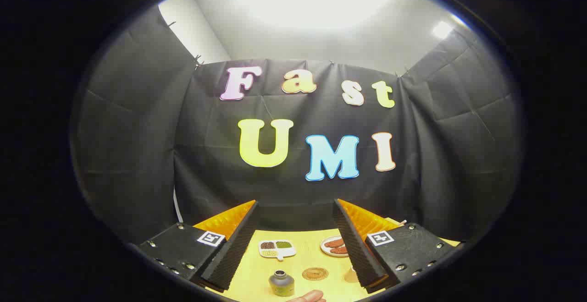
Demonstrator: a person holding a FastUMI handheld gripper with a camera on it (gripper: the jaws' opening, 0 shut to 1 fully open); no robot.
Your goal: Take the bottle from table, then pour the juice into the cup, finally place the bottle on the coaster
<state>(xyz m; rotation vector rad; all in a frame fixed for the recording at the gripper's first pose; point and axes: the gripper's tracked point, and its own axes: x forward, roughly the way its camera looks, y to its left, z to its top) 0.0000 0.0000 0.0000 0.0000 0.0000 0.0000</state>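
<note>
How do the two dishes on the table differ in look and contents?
The tray is white, with separate compartments holding dark, green and pale grains; the plate is round, undivided, and holds brownish pieces. The tray lies in full sight between the open gripper fingers; the plate is partly hidden behind one finger. Both rest flat on the yellow table, beyond the bottle and coaster.

The gripper (296,242) hangs above a yellow table (307,258) with its two fingers wide apart and nothing between them. Below stand a small bottle (281,283), a round coaster (315,273), a dish of beans (276,248) and a plate of food (335,246). A fingertip (308,297) pokes in beside the bottle.
</note>
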